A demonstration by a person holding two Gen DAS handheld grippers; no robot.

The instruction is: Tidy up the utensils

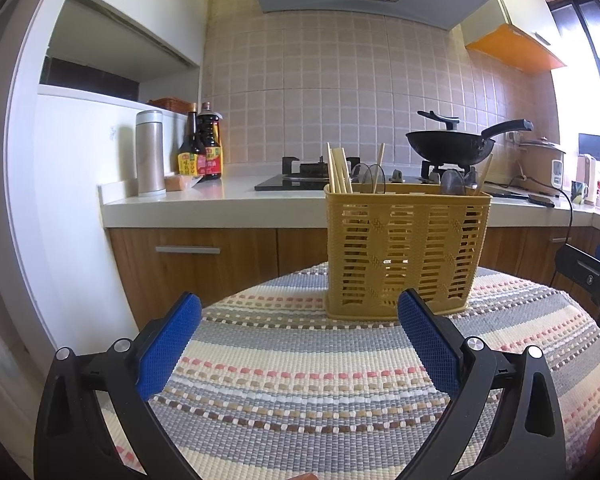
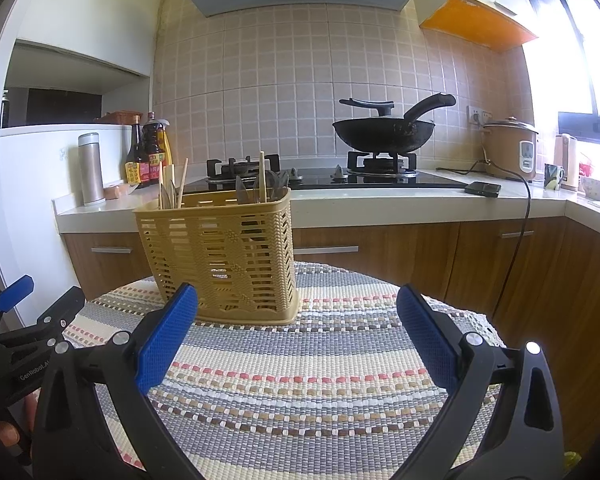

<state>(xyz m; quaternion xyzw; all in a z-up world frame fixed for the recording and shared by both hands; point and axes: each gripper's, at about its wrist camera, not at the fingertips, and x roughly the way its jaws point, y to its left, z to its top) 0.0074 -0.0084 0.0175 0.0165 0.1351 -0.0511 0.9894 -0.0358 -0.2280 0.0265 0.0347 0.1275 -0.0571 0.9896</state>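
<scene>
Kitchen, woven striped mat: yellow slotted utensil basket stands upright at far edge, chopsticks and spoons already inside. Left gripper and right gripper both spread wide, empty. No loose utensil visible; fits sorting finished or re-sorting pending.

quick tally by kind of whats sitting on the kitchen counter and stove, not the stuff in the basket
Sauce bottles: at least 2 (a third may be hidden behind them)
Steel flask: 1
Wok: 1
Rice cooker: 1
Phone: 1
Mug: 1
Total: at least 7
</scene>
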